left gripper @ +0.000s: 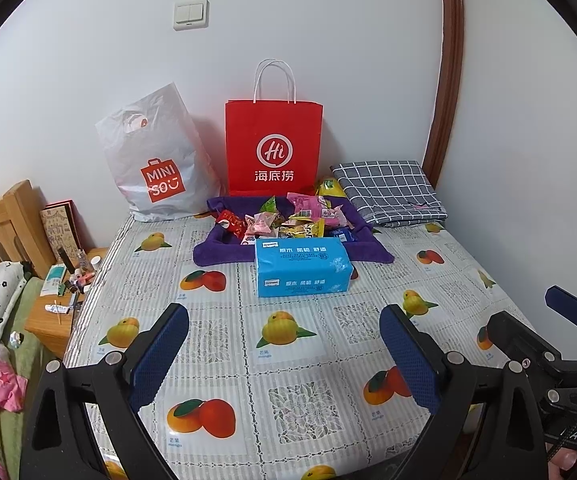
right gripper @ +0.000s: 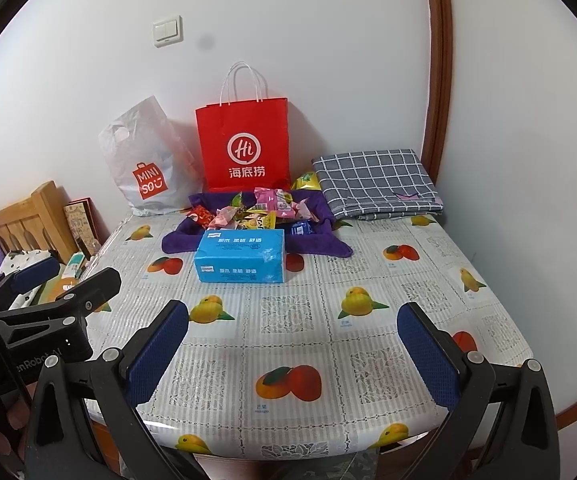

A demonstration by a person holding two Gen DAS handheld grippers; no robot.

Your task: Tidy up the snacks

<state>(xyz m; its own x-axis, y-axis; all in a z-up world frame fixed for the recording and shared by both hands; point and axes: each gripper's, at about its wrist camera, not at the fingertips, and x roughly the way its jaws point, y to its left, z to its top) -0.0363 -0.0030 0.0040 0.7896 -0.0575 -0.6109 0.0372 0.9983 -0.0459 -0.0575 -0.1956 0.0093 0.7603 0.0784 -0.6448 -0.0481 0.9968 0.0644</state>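
Purple tray [left gripper: 224,248]: far middle of the bench [left gripper: 216,344], piled with wrapped snacks [left gripper: 288,220].
Tissue pack [left gripper: 302,266]: blue, touching the tray's near edge.
Red bag [left gripper: 273,148]: upright against the wall, contents hidden.
White bag [left gripper: 156,160]: leaning beside it, contents hidden.
Checked cloth [left gripper: 388,192]: folded, right of the tray.
Left gripper [left gripper: 284,352]: jaws released, holding nothing, over the near bench.
Right gripper [right gripper: 292,352]: jaws released, holding nothing.

A plain white wall [left gripper: 328,20] carries a double light switch [left gripper: 191,14]. A dark wooden door frame [left gripper: 450,60] rises by the table's [left gripper: 216,344] far right corner. A wooden headboard [left gripper: 6,224] and nightstand [left gripper: 48,320] stand beyond the table's left edge.
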